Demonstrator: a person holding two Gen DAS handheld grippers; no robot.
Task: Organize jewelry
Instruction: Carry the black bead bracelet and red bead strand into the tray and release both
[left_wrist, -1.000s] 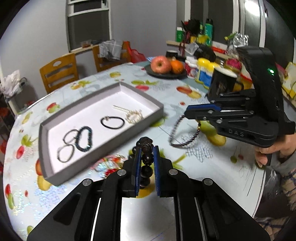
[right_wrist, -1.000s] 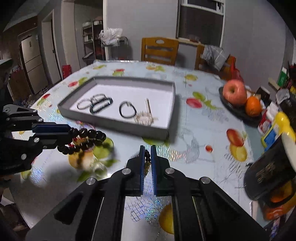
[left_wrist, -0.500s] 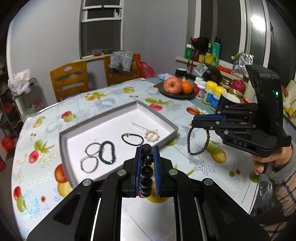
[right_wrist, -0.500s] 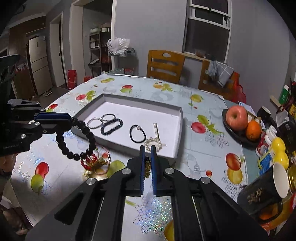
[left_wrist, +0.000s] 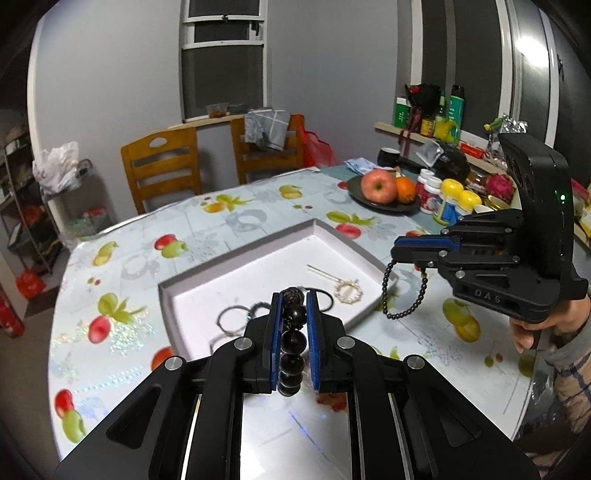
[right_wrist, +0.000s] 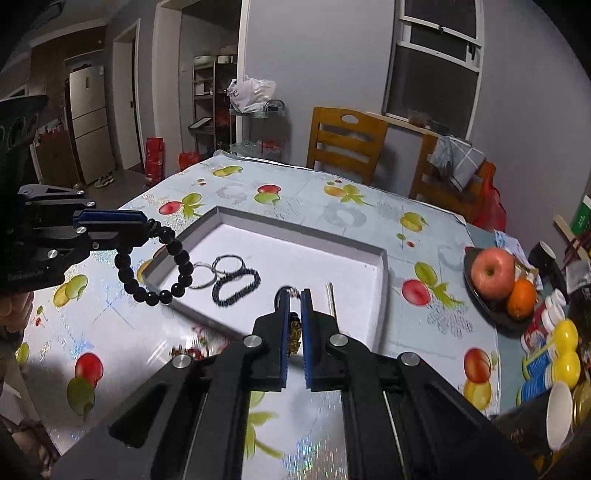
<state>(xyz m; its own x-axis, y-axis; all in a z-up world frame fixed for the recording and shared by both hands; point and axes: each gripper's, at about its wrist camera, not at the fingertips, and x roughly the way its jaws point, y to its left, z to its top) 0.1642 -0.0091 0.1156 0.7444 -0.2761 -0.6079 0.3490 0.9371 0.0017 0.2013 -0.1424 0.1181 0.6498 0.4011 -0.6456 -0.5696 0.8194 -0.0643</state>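
both grippers risen above tray (right_wrist: 382, 258) | right gripper (left_wrist: 397, 253) reads "DAS"

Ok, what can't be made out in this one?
Left wrist view: the left gripper covers the near rings in the tray; those showing are blurred.
Right wrist view: the small-bead bracelet is hidden inside the right gripper, except a gold bit.
Right wrist view: that gripper hides the pearl brooch, pin aside.
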